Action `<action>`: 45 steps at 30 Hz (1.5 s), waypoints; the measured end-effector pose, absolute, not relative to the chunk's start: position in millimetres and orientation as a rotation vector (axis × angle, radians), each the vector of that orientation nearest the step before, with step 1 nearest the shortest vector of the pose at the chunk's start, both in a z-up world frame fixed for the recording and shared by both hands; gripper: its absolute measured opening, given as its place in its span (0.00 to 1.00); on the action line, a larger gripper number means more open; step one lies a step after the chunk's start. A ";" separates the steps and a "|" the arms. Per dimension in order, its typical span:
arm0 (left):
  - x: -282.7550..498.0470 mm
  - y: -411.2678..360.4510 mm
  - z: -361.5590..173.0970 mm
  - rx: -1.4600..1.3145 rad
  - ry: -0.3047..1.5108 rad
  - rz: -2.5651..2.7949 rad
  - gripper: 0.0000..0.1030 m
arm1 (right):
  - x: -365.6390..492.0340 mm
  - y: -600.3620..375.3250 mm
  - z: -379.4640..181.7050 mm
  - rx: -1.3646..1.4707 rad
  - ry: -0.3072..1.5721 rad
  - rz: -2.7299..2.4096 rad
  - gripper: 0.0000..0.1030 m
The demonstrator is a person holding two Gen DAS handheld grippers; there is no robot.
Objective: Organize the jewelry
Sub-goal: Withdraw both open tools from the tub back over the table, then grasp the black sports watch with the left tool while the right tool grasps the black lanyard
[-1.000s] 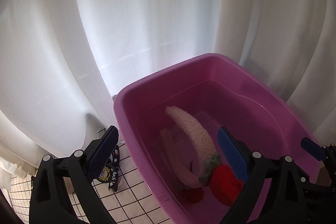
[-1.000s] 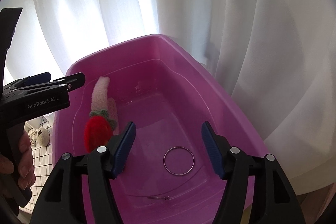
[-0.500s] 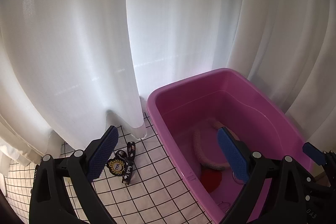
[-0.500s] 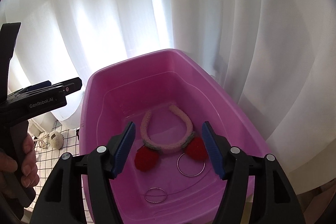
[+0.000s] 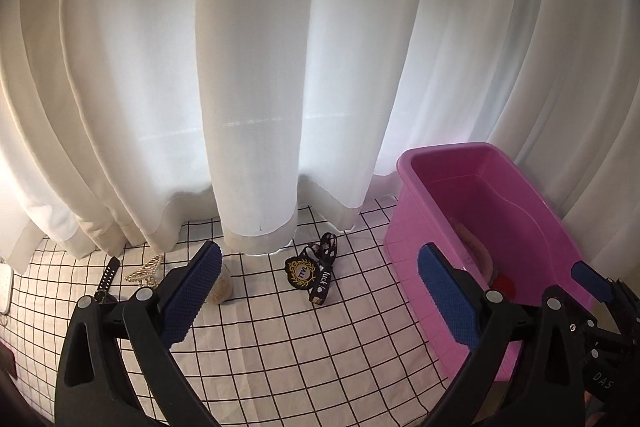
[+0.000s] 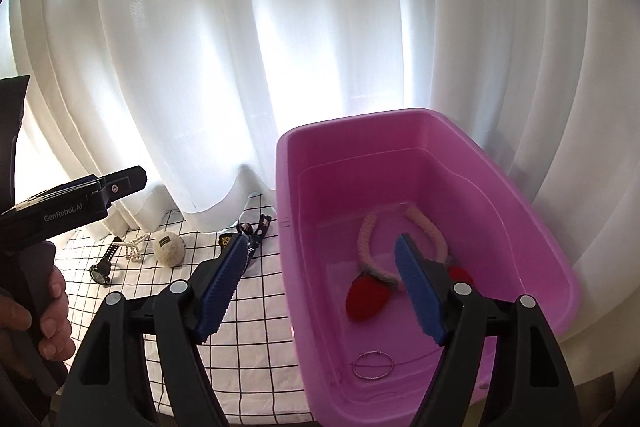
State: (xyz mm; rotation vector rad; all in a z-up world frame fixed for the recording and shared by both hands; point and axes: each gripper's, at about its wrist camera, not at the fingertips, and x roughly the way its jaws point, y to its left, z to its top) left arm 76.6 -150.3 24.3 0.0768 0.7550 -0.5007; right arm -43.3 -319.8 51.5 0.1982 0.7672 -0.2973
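Observation:
A pink plastic tub (image 6: 552,259) (image 5: 416,223) stands on the checked cloth at the right. In it lie a knitted pink headband (image 6: 428,227) with red strawberry ends (image 6: 366,297) and a thin metal ring (image 6: 373,365). My left gripper (image 5: 320,291) is open and empty above the cloth, left of the tub. My right gripper (image 6: 320,287) is open and empty over the tub's left rim. On the cloth lie a black lanyard with a round badge (image 5: 316,271), a fuzzy beige ball (image 6: 170,247), a gold hair claw (image 5: 146,269) and a black watch (image 6: 102,267).
White curtains (image 5: 256,67) hang right behind the cloth and the tub. The white cloth with black grid lines (image 5: 300,347) covers the table. A white object (image 5: 5,285) sits at the far left edge. The hand on the left gripper shows in the right wrist view (image 6: 36,311).
Both grippers have pulled back and up from the tub. The left one has swung left over the cloth, and the headband now lies flat in the tub.

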 end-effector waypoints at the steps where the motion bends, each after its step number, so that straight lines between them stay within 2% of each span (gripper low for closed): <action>1: 77.8 -136.9 22.4 0.066 0.762 -0.484 0.94 | -41.4 -311.5 51.6 0.193 0.765 -0.281 0.71; 11: 85.6 -1.2 -7.2 0.009 0.801 -0.267 0.94 | -9.9 -238.3 41.4 0.132 0.771 -0.125 0.71; 19: 99.2 76.8 -39.1 -0.053 0.860 -0.122 0.94 | 25.8 -200.3 13.6 0.122 0.838 -0.059 0.71; 45: 144.1 134.7 -109.8 -0.064 0.930 -0.007 0.94 | 99.7 -172.9 -76.8 0.146 0.987 -0.099 0.71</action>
